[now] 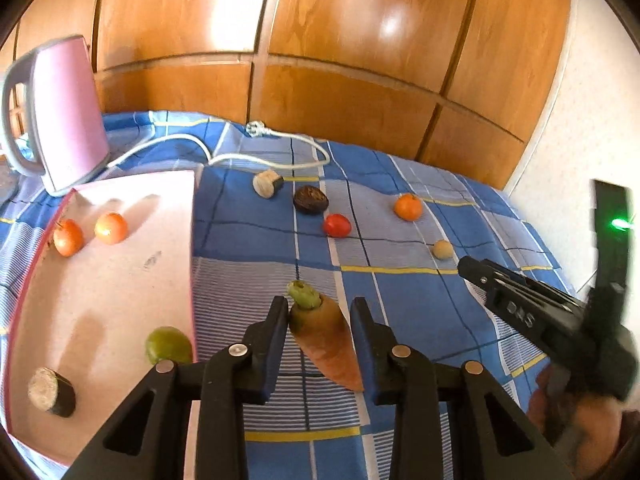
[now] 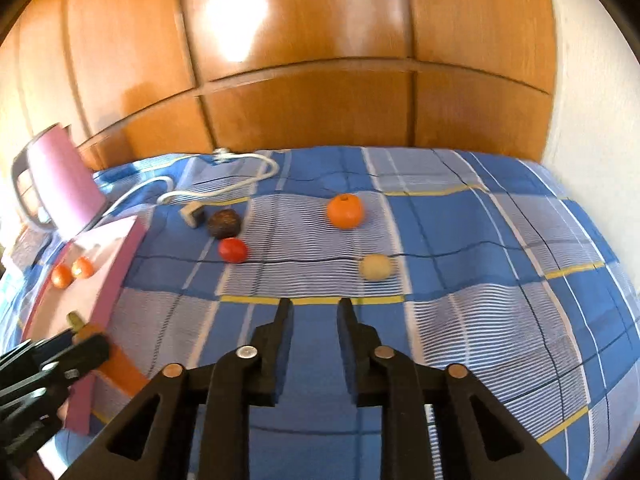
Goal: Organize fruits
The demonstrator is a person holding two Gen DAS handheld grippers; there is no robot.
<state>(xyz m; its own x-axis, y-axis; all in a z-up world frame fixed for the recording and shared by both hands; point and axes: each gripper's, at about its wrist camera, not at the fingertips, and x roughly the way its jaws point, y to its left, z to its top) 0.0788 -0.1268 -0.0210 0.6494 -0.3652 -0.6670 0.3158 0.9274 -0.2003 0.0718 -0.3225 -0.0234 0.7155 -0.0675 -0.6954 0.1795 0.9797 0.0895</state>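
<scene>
My left gripper (image 1: 319, 308) is shut on an orange carrot (image 1: 326, 340) with a green stub, held above the blue checked cloth just right of the pink box lid (image 1: 112, 280). The lid holds two small orange fruits (image 1: 111, 228), a green lime (image 1: 168, 345) and a dark cut piece (image 1: 52, 392). On the cloth lie a red tomato (image 2: 233, 250), a dark round fruit (image 2: 224, 223), an orange (image 2: 345, 210), a pale round fruit (image 2: 375, 267) and a pale cut piece (image 2: 193, 214). My right gripper (image 2: 316, 312) is open and empty, hovering over the cloth short of the pale fruit.
A pink kettle (image 1: 68, 116) stands at the back left, its white cord and plug (image 1: 256, 128) trailing across the cloth. Wooden cabinet doors (image 1: 320, 40) rise behind the bed. A white wall (image 2: 592, 100) is at the right.
</scene>
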